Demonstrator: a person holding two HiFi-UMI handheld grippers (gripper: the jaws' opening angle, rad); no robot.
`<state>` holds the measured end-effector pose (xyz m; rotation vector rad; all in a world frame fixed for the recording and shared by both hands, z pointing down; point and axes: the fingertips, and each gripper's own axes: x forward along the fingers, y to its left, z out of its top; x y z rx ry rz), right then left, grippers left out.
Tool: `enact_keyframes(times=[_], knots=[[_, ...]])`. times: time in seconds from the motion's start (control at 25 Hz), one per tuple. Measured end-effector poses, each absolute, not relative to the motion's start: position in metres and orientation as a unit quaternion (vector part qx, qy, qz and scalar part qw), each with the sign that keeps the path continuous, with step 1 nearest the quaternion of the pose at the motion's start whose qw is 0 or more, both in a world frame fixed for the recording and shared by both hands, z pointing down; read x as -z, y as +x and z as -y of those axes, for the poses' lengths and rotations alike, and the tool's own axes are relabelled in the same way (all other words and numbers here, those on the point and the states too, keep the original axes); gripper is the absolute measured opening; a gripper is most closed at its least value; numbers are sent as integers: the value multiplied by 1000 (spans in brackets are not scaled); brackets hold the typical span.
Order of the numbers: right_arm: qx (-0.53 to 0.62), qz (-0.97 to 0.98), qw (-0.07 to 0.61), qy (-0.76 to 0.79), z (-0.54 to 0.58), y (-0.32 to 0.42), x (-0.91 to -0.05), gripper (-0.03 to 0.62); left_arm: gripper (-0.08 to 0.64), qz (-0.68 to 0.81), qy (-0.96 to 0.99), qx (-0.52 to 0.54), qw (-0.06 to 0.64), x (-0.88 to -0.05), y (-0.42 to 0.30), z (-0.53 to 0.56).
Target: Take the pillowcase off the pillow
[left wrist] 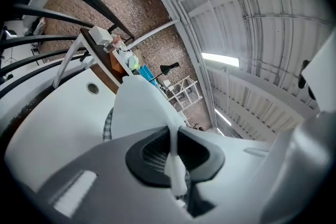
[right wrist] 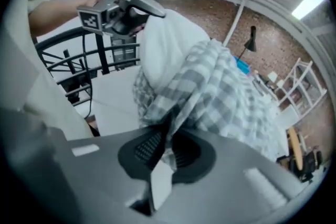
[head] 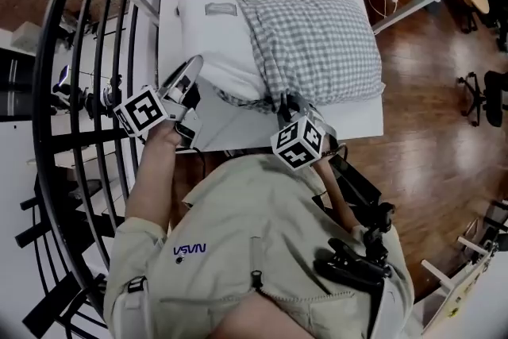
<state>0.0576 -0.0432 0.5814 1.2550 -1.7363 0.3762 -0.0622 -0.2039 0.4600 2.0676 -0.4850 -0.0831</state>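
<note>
Pillow (head: 213, 63) lying across white worktop (head: 353, 119), left part showing bare white, sewn label (head: 221, 9) near the far edge. Grey-and-white checked pillowcase (head: 317, 44) covering the right part of the pillow, its open hem bunching at the near side, partway along.

Left tongs (head: 189, 82) clamping together on a thin fold of the bare white pillow at its near-left end; left gripper view showing the white cloth pinched flat between both dark pads. Seen from the right gripper view, that white end is standing up off the worktop toward the left tongs.

Right tongs (head: 287, 103) clamping on the checked hem of the pillowcase, cloth gathering into the pads and a strip hanging out behind them. The two tongs are working near each other, left on pillow, right on case
</note>
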Motion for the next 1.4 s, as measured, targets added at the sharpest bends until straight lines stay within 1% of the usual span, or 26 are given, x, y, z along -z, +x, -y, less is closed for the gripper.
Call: enact_keyframes(times=[0.08,0.2,0.24,0.32,0.44,0.56,0.6,0.68,0.76,0.8,0.96,1.0,1.08,1.16,1.24,1.36,1.4], knots=[[-143,679,488,530,38,87,-580,17,26,200,850,20,487,-469,-67,196],[-137,643,519,546,26,119,-583,17,25,201,825,57,524,-475,-65,194],[-139,634,525,550,21,128,-586,17,25,205,824,61,525,-478,-67,196],[-154,629,528,550,13,138,-592,17,25,210,831,43,513,-486,-69,196],[-209,649,508,526,6,131,-610,17,28,185,850,-13,493,-503,-61,174],[-266,678,481,488,-5,109,-628,26,41,167,857,-72,483,-536,-62,145],[-284,687,471,475,-9,102,-632,42,56,170,854,-86,485,-548,-67,137],[-319,702,445,456,-14,94,-632,103,113,178,847,-97,491,-565,-80,125],[-346,717,403,452,-14,91,-618,107,196,184,845,-90,495,-566,-93,119],[-351,728,378,452,-11,90,-604,107,211,187,847,-84,491,-561,-99,117],[-299,772,274,490,30,94,-526,106,239,211,874,-72,432,-530,-108,128],[-278,774,255,508,46,98,-512,105,245,220,880,-73,414,-524,-106,135],[-235,768,241,544,79,107,-498,106,257,236,890,-80,383,-516,-99,150],[-193,756,251,573,111,111,-495,106,272,246,896,-91,357,-511,-87,162],[-148,741,279,593,139,113,-496,119,275,250,904,-104,332,-506,-73,171],[-124,721,358,580,157,113,-523,120,295,254,916,-126,283,-496,-49,181],[-133,718,375,571,153,113,-535,104,299,256,919,-134,267,-493,-42,185]])
